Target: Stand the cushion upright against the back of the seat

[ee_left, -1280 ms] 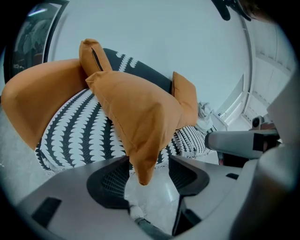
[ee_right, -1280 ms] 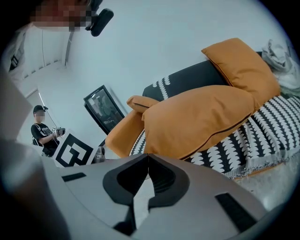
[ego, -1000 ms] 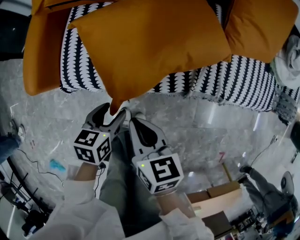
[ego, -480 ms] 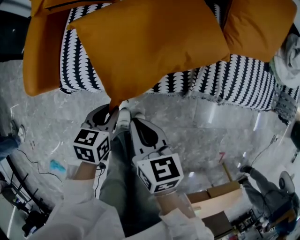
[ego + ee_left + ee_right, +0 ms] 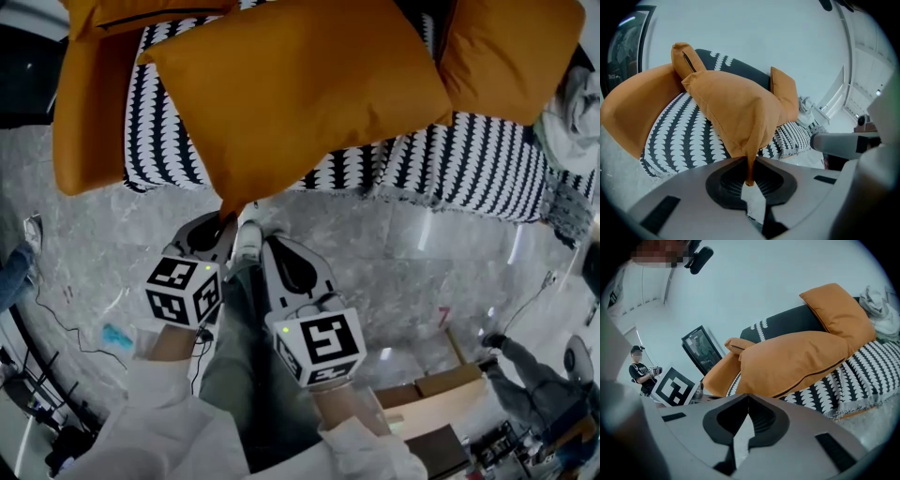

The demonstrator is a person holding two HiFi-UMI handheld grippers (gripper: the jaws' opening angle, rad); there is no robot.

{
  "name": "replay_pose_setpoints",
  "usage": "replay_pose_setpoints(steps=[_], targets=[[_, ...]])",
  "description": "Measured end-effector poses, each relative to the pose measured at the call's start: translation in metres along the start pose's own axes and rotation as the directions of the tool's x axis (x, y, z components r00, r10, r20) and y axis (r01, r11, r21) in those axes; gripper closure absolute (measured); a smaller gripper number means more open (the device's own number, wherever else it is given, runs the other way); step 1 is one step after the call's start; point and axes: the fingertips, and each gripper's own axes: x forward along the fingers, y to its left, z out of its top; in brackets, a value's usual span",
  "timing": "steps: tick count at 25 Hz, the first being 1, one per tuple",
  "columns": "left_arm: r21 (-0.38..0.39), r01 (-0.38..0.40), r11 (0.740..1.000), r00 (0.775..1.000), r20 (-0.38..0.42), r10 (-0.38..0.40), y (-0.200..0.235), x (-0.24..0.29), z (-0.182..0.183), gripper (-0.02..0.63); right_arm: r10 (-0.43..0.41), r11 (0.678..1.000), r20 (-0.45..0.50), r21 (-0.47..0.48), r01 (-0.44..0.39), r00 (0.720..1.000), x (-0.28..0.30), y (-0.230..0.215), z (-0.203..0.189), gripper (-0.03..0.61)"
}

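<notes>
We are closing our left claw (image 5: 749, 161) on the near corner of the big orange cushion (image 5: 300, 89), and the cloth is already getting pinched between its jaws. The cushion is lying flat across the black-and-white seat (image 5: 469, 164), its corner hanging over the front edge above the floor (image 5: 422, 244). Our right claw (image 5: 748, 397) is hovering just beside the left, jaws pressed together on nothing.

Orange cushions (image 5: 300, 94) lie on the black-and-white patterned seat (image 5: 487, 169) on grey floor (image 5: 422, 262).
</notes>
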Motion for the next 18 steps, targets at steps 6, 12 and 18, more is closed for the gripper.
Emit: replay_pose_setpoints(steps=[6, 12, 18], targets=[[-0.012, 0.010, 1.000, 1.000, 0.026, -0.010, -0.007, -0.013, 0.014, 0.575, -0.003, 1.000, 0.032, -0.011, 0.003, 0.999, -0.008, 0.006, 0.014, 0.566], [0.013, 0.009, 1.000, 0.999, 0.053, -0.010, -0.025, -0.035, 0.035, 0.575, -0.006, 1.000, 0.072, -0.026, 0.007, 0.997, -0.032, 0.017, 0.033, 0.566], [0.043, 0.014, 0.999, 0.996, 0.084, -0.017, -0.044, -0.050, 0.060, 0.575, -0.023, 0.999, 0.137, -0.044, 0.030, 0.990, -0.055, 0.015, 0.064, 0.566]])
